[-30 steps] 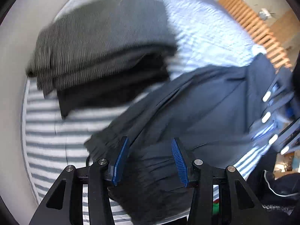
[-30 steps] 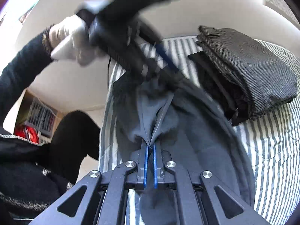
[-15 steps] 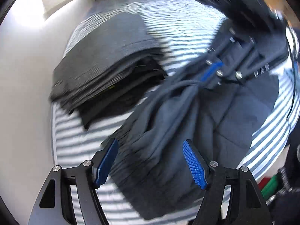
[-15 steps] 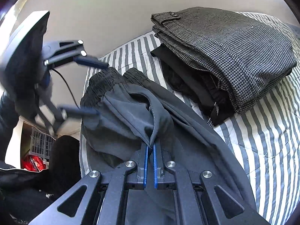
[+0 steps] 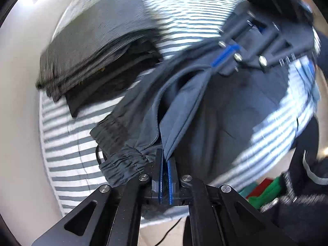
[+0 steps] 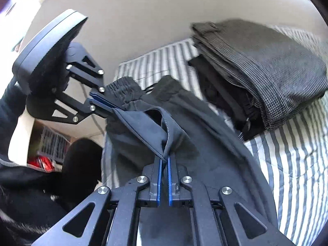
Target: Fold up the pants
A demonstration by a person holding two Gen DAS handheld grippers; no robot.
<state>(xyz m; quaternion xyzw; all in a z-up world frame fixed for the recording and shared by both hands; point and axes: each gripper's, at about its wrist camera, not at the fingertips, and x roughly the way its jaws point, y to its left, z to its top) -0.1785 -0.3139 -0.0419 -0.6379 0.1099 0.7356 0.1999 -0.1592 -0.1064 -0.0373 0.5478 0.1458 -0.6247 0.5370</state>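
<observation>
My left claw (image 5: 164, 164) points steeply down; its jaws have just been closing and now pinch a fold of cloth. My right claw (image 6: 163, 162) slants downward, jaws clamped on cloth too, facing the left one.

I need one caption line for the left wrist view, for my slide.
Left tongs shut on dark blue pants over a striped bedsheet, beside folded grey trousers.

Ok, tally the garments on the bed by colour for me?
Dark navy pants, unfolded, pinched by both hand-held grippers: 1
Grey houndstooth, folded, top of stack: 1
Black, folded, under the grey one: at least 1; its layers cannot be told apart
Total: 3
</observation>
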